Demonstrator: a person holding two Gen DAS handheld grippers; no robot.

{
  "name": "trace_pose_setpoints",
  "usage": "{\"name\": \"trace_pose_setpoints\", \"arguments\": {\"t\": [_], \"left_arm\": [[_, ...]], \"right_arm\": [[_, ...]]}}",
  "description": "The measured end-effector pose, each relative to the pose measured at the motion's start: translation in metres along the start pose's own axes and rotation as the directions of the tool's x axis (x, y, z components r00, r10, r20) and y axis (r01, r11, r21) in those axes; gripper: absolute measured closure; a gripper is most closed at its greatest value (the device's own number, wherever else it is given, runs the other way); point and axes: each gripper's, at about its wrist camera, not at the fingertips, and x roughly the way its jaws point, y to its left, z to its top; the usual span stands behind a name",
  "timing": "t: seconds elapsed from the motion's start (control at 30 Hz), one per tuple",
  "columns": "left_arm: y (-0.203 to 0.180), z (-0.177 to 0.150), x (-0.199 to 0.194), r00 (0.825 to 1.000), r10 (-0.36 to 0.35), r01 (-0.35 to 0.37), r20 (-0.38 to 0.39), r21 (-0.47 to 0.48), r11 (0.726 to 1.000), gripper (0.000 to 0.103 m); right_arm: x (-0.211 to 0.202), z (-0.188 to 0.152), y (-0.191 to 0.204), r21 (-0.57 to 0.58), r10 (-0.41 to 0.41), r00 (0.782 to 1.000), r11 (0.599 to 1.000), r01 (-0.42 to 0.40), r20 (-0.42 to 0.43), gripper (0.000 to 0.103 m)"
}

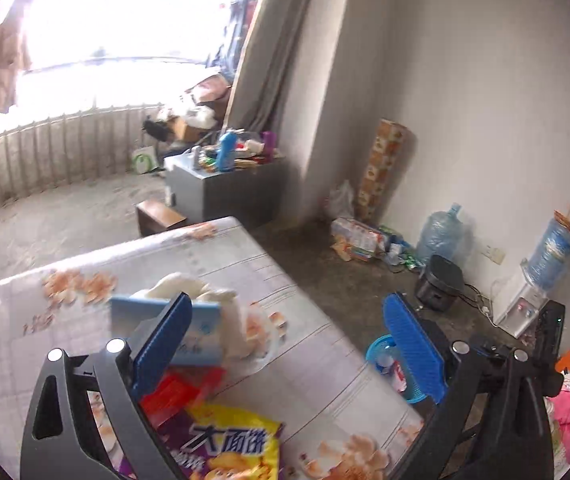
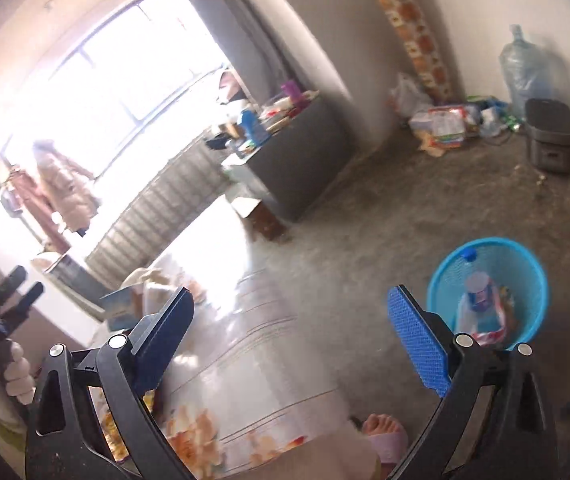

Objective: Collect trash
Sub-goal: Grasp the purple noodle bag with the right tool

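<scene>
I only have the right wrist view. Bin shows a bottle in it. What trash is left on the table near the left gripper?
Observer: Left wrist view shows a yellow snack bag lying on the table just under the left gripper.
Operator: Anything else?
Observer: A red wrapper beside the bag, and a blue tissue pack behind it.
Operator: Left gripper holding anything?
Observer: No, its jaws are open and empty.

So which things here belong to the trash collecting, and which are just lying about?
Job:
- blue mesh bin with a plastic bottle inside
- yellow snack bag
- red wrapper
- crumpled tissue

Lying about:
- water jug
- water dispenser
- grey cabinet
- black appliance
</scene>
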Motion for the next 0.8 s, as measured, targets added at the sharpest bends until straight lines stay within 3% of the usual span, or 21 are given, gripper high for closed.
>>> {"name": "trace_pose_setpoints", "arguments": {"t": [0.07, 0.17, 0.3, 0.4, 0.5, 0.6, 0.7, 0.8], "left_arm": [[0.028, -0.021, -0.02, 0.996, 0.085, -0.085, -0.015, -0.023, 0.996, 0.008], [0.061, -0.053, -0.039, 0.98, 0.19, -0.193, -0.051, -0.049, 0.98, 0.013], [0.09, -0.095, -0.04, 0.964, 0.232, -0.245, -0.131, -0.089, 0.965, 0.026], [0.103, -0.121, -0.025, 0.95, 0.234, -0.259, -0.208, -0.103, 0.96, 0.045], [0.112, -0.146, -0.009, 0.938, 0.184, -0.225, -0.295, -0.109, 0.968, 0.066], [0.125, -0.165, -0.001, 0.928, 0.14, -0.204, -0.345, -0.158, 0.966, 0.077], [0.135, -0.177, 0.005, 0.92, 0.102, -0.195, -0.378, -0.215, 0.957, 0.085], [0.135, -0.18, 0.004, 0.926, 0.079, -0.172, -0.37, -0.225, 0.959, 0.086]], "right_arm": [[0.015, -0.013, 0.014, 0.0, 0.099, 0.991, 0.995, -0.099, -0.085, 0.012], [0.044, -0.034, 0.042, 0.026, 0.2, 0.95, 0.979, -0.2, -0.242, 0.021], [0.082, -0.068, 0.077, 0.121, 0.313, 0.847, 0.949, -0.29, -0.429, 0.033], [0.104, -0.096, 0.094, 0.177, 0.33, 0.771, 0.944, -0.279, -0.544, 0.043], [0.116, -0.121, 0.107, 0.217, 0.337, 0.711, 0.942, -0.257, -0.617, 0.049], [0.123, -0.131, 0.116, 0.24, 0.332, 0.683, 0.943, -0.229, -0.65, 0.06], [0.128, -0.132, 0.121, 0.243, 0.329, 0.678, 0.944, -0.223, -0.657, 0.062], [0.132, -0.136, 0.132, 0.239, 0.326, 0.673, 0.945, -0.221, -0.664, 0.066]]}}
